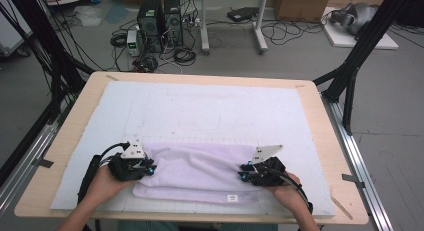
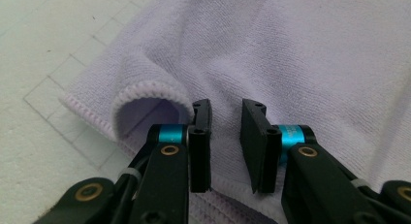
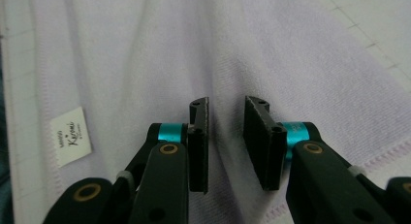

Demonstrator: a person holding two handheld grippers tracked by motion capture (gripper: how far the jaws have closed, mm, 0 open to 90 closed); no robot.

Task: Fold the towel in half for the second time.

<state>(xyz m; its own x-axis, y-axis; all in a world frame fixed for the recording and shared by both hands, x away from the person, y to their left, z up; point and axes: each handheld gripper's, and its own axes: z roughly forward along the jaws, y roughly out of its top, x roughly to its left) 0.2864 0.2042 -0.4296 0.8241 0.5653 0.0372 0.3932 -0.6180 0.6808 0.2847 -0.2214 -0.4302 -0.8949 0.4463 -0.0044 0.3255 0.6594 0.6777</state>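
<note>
Folded pale lilac terry towel (image 1: 192,172) lying flat at the near edge of a white gridded mat (image 1: 200,111), itself spread on a light wooden table (image 1: 70,136). Small white sewn label (image 1: 232,197) on the towel's near hem, toward the right. Left gripper (image 1: 150,169) at the towel's left end, black jaws parted by a narrow gap, nothing pinched between them, pads released just above the cloth beside a raised loop of hem (image 2: 145,95). Right gripper (image 1: 243,173) at the towel's right end, jaws likewise slightly apart, resting over a soft crease in the cloth (image 3: 225,93), not clamping it. Hand (image 1: 102,183) behind each gripper, forearms entering from the near side.
</note>
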